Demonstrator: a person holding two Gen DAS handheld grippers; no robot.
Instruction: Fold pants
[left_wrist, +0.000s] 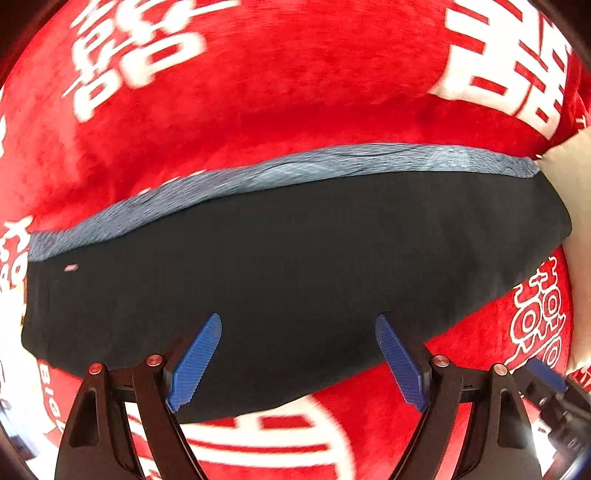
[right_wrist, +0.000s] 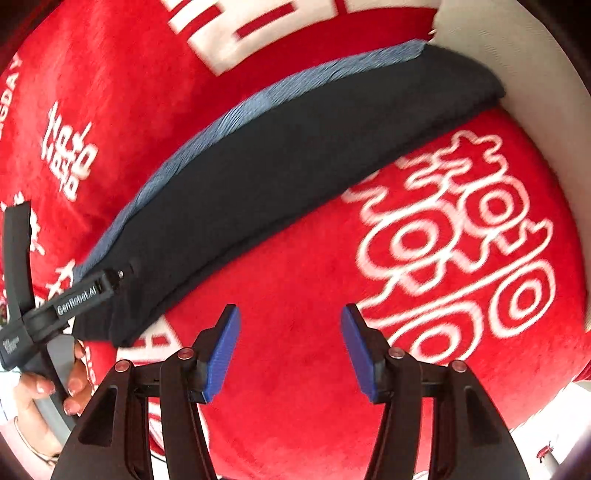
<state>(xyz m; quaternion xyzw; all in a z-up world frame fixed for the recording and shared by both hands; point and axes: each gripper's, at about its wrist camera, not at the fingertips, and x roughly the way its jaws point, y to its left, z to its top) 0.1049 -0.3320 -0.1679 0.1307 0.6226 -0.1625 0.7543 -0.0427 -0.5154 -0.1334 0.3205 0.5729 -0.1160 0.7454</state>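
Note:
The black pants (left_wrist: 280, 266) lie folded in a long band on a red blanket (left_wrist: 258, 92), with a blue-grey waistband strip (left_wrist: 295, 170) along the far edge. My left gripper (left_wrist: 299, 325) is open and empty, its blue pads above the near edge of the pants. In the right wrist view the pants (right_wrist: 295, 147) run diagonally from lower left to upper right. My right gripper (right_wrist: 290, 314) is open and empty over bare blanket, to the right of the pants. The left gripper's black body (right_wrist: 74, 295) rests by the pants' lower left end.
The red blanket (right_wrist: 332, 277) carries white printed characters and covers most of both views. A cream surface (right_wrist: 517, 55) shows past the blanket's far right edge. A hand (right_wrist: 40, 387) holds the left gripper's handle.

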